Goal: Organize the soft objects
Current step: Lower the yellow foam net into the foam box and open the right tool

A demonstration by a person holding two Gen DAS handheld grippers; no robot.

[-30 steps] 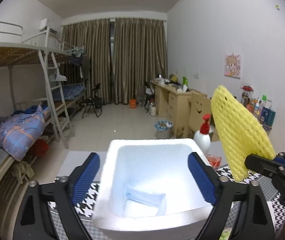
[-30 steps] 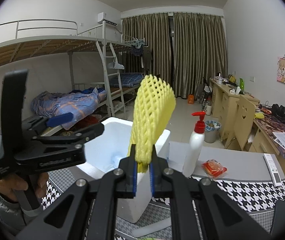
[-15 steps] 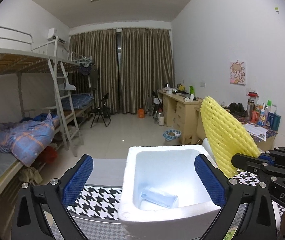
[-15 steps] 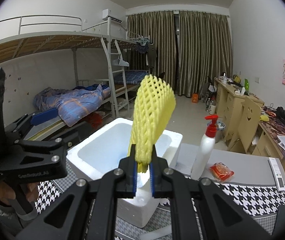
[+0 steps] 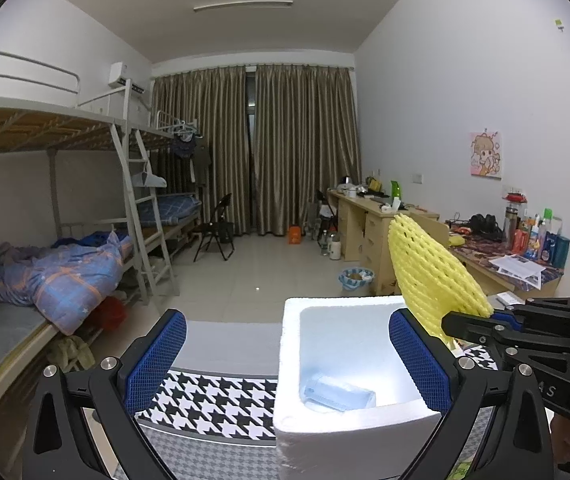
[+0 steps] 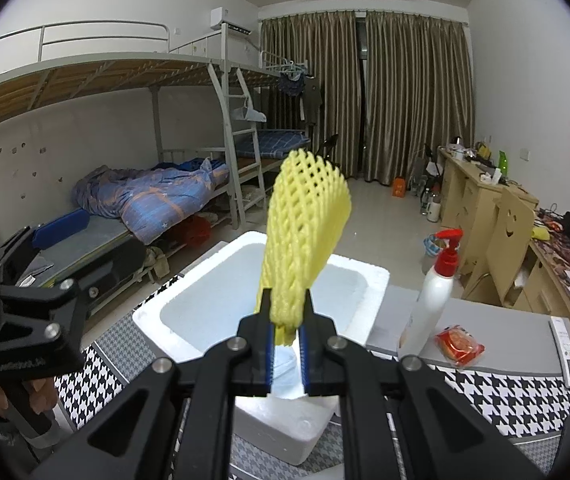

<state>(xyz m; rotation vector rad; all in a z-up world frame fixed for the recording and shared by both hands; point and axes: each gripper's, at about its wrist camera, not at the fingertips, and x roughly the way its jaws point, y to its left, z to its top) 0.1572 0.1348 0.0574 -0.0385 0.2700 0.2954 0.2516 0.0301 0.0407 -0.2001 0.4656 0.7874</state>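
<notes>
Our right gripper (image 6: 285, 334) grips the yellow foam net sleeve (image 6: 305, 236) above the white polystyrene box (image 6: 189, 304); left gripper (image 5: 285, 364) fingers (image 5: 153, 360) spread wide, holding nothing.

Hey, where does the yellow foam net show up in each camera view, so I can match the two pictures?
Left wrist view: the yellow foam net is at right of centre, pinched by the right gripper beside the white foam box.
Right wrist view: the net stands at centre, rising from that gripper above the box.
Shared landmark: the white foam box.
</notes>
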